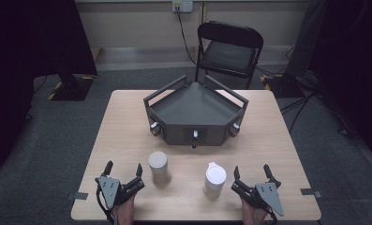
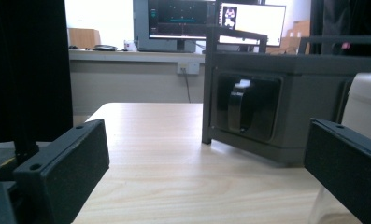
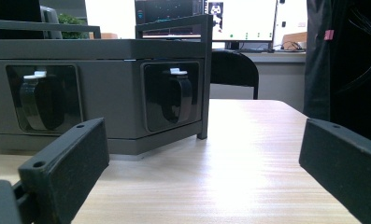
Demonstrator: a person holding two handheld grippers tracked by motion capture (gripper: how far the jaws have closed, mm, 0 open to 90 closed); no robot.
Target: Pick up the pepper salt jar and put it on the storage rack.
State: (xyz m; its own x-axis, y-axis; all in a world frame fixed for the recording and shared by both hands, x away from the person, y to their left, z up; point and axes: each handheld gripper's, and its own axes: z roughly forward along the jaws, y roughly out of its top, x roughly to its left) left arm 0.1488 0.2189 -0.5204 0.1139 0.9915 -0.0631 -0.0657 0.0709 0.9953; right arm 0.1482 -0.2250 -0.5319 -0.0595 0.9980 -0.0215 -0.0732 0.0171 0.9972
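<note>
Both grippers rest at the table's [image 1: 127, 117] near edge, left gripper [image 1: 123, 170] and right gripper [image 1: 252, 173] with jaws spread, holding nothing. The beige cup [image 1: 158, 167] and white lidded cup [image 1: 215, 179] stand between them; a fast, off-centre grab could tip either tall cup over.

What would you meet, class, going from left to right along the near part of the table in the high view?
left gripper → beige cylinder → white lidded cup → right gripper. Both grippers have their jaws spread wide and hold nothing.
</note>
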